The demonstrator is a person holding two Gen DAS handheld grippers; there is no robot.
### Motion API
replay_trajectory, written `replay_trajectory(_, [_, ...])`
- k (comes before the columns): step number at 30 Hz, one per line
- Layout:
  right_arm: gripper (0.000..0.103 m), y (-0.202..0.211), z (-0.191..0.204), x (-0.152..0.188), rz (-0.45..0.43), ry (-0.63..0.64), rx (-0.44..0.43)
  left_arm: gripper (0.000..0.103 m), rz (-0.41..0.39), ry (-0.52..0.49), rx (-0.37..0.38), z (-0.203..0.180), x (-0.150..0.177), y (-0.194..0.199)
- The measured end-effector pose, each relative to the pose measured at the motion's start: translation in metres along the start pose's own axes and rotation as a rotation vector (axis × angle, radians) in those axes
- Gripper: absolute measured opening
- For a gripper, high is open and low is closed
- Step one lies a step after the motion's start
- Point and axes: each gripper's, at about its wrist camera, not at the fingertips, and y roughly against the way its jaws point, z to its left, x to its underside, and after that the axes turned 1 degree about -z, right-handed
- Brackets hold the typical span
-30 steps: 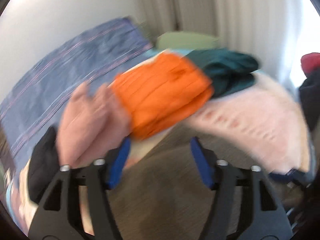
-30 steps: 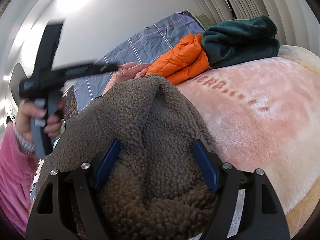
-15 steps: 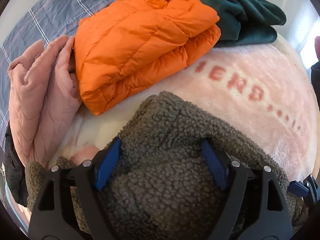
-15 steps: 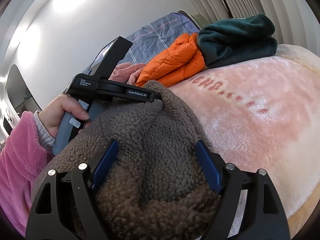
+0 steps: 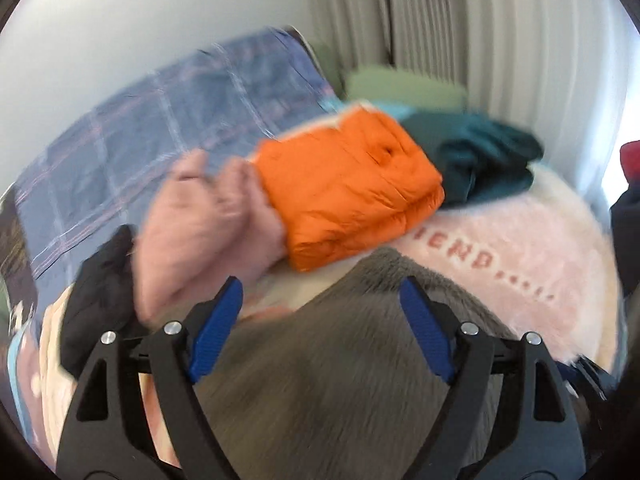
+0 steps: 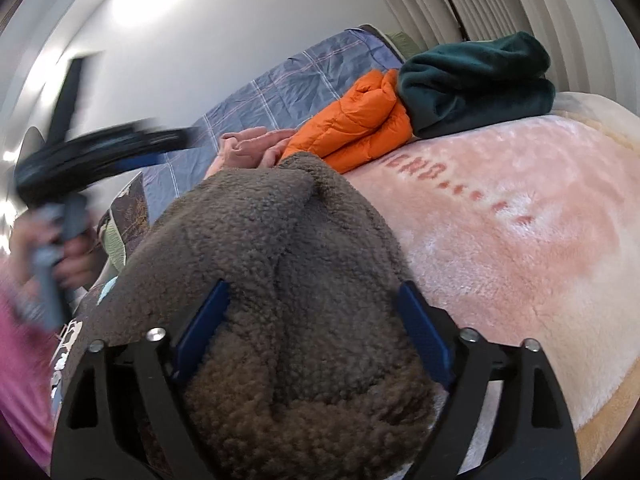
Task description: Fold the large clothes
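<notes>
A brown fleece garment (image 6: 280,272) lies bunched on a pink plush blanket (image 6: 520,208). My right gripper (image 6: 312,320) is open, its blue pads on either side of the fleece. My left gripper (image 5: 320,312) is open and held above the near part of the same fleece (image 5: 344,360); the view is blurred by motion. It also shows, blurred, in the right wrist view (image 6: 100,152), raised at the left. Behind lie a folded orange puffer jacket (image 5: 348,192), a dark green fleece (image 5: 480,160) and a pink garment (image 5: 200,224).
A blue checked sheet (image 5: 140,132) covers the bed's far left. A black garment (image 5: 100,288) lies at the left edge. A white wall and pleated curtains (image 5: 460,20) stand behind. A pink sleeve (image 6: 20,360) is at the lower left.
My left gripper was low on the fleece half a second ago; it has lifted away, empty and moving fast. My right gripper stays in place, open around the fleece.
</notes>
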Motion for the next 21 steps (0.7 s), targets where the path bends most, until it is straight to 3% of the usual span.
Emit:
replay_trajectory(3, [0.099, -0.007, -0.015, 0.002, 0.035, -0.081, -0.055, 0.089, -0.047, -0.044, -0.049, 0.000, 0.044, 0.052])
replay_trajectory(6, [0.100, -0.008, -0.016, 0.002, 0.041, -0.089, -0.068, 0.093, -0.073, -0.067, -0.078, -0.016, 0.112, 0.107])
replay_trajectory(10, [0.100, -0.006, -0.013, 0.002, 0.038, -0.084, -0.061, 0.094, -0.029, -0.023, -0.004, -0.031, 0.177, 0.136])
replay_trajectory(13, [0.100, -0.006, -0.013, 0.002, 0.038, -0.083, -0.058, 0.096, 0.009, -0.039, 0.010, -0.044, 0.205, 0.140])
replay_trajectory(18, [0.100, -0.006, -0.013, 0.002, 0.039, -0.086, -0.058, 0.096, 0.057, -0.069, 0.010, -0.067, 0.216, 0.119])
replay_trajectory(21, [0.101, -0.006, -0.013, 0.003, 0.041, -0.085, -0.060, 0.098, 0.064, -0.069, -0.130, -0.076, 0.212, 0.090])
